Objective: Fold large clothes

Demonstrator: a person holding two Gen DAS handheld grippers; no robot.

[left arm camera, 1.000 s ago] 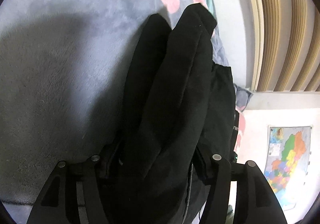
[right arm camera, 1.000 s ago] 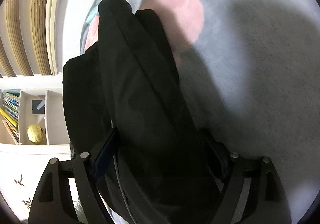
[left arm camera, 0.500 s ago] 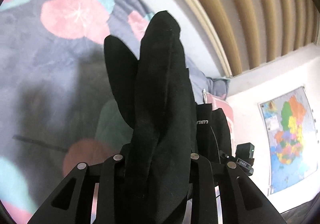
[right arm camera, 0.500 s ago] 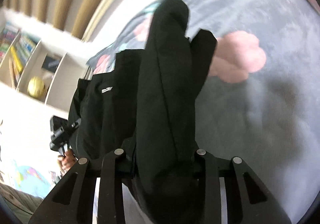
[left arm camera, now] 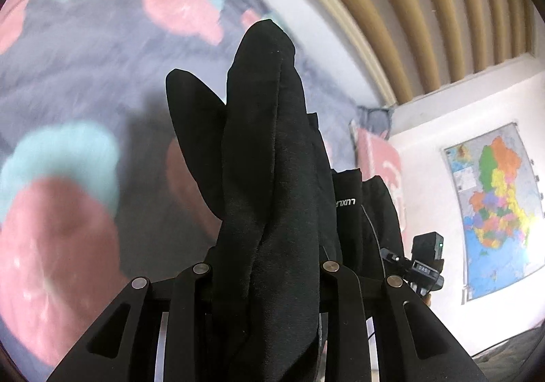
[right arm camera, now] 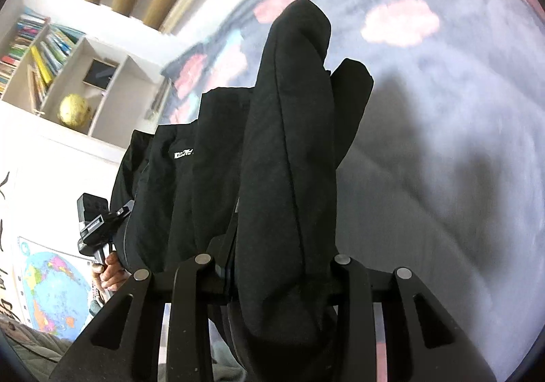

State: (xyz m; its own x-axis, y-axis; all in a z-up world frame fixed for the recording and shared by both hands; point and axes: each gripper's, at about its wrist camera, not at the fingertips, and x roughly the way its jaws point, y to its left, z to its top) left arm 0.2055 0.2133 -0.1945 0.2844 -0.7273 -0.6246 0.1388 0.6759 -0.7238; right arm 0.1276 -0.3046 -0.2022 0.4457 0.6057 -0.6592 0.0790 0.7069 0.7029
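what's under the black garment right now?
Under the lifted black garment: grey bedspread with pink and teal flowers, shadowed. The patch straight behind the fabric is covered. Left tongs and right tongs both clamp it.

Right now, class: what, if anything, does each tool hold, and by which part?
Both hold the black garment: the left tool and the right tool each clamp a bunched fold of it.

A small white logo is showing on the black garment (left arm camera: pixel 345 202); its letters are appearing mirrored and upside down, roughly "LUXL", the rest hidden. In the right wrist view the same logo (right arm camera: pixel 184 153) is too distorted to read. Print on the wall map (left arm camera: pixel 494 204) is too small to read.
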